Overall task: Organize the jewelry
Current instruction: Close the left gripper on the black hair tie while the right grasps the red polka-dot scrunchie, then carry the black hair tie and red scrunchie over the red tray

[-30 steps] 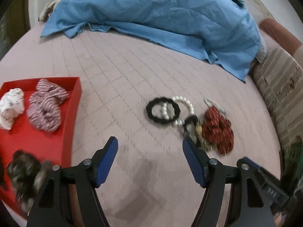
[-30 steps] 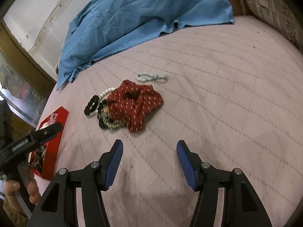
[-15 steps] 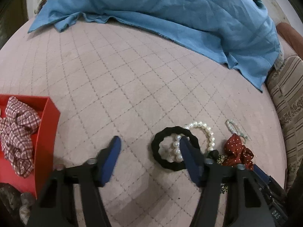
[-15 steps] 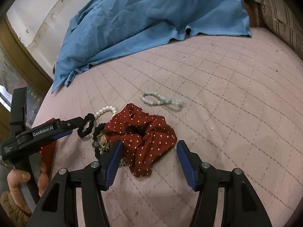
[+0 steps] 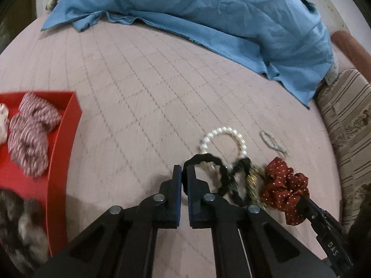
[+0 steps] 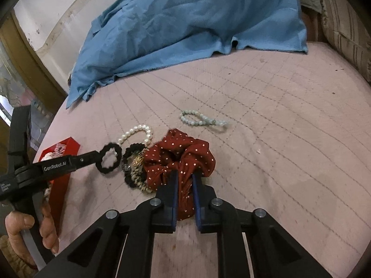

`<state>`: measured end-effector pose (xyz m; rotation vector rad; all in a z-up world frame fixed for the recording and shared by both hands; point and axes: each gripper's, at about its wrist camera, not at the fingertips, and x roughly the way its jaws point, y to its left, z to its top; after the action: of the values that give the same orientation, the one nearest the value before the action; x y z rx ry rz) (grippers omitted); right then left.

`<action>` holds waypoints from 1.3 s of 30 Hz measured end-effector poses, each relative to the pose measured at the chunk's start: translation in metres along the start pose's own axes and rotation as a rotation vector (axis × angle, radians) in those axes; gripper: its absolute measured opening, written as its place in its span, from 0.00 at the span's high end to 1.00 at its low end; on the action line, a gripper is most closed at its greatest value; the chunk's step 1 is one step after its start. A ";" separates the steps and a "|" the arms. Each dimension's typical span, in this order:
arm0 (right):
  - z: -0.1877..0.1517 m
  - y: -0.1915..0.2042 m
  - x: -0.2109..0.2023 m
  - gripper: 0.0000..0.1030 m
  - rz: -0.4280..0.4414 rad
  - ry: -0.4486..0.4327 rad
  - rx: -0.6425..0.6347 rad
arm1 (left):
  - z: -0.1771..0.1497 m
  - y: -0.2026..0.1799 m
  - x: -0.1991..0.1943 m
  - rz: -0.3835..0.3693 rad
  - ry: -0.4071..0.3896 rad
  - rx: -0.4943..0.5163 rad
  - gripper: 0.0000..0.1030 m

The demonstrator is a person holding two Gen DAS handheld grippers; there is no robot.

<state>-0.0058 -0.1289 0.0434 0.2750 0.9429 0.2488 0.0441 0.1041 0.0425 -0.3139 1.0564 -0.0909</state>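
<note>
On the pink quilt lies a small pile of accessories. My left gripper (image 5: 184, 170) is shut on the near edge of a black hair tie (image 5: 208, 157), whose ring sticks out beyond the tips; the right wrist view shows the black hair tie (image 6: 106, 172) slightly raised. My right gripper (image 6: 184, 176) is closing its jaws on a red dotted scrunchie (image 6: 185, 155), and its pads press the fabric. A white pearl bracelet (image 5: 222, 129) lies just behind the tie. Dark and gold hair ties (image 6: 135, 173) sit between tie and scrunchie.
A red tray (image 5: 69, 120) at the left holds a striped scrunchie (image 5: 30, 134) and other fabric pieces. A pale green bead bracelet (image 6: 201, 119) lies apart, farther back. A blue cloth (image 5: 208, 11) covers the far side. A striped cushion (image 5: 347, 127) borders the right.
Both grippers came forward to the pile with open jaws and then closed, the left on the black hair tie, the right on the red scrunchie.
</note>
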 end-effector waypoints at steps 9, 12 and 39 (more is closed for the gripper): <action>-0.025 -0.009 -0.051 0.88 0.035 -0.034 0.069 | -0.036 -0.002 -0.053 -0.081 -0.041 -0.016 0.98; -0.033 -0.006 -0.064 0.88 0.037 -0.042 0.066 | -0.043 -0.003 -0.070 -0.081 -0.067 0.008 0.98; -0.068 -0.026 -0.039 0.53 0.031 0.016 0.081 | -0.012 -0.009 0.027 0.149 -0.012 0.193 0.51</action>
<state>-0.0816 -0.1576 0.0262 0.3633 0.9668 0.2421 0.0478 0.0864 0.0167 -0.0609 1.0472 -0.0572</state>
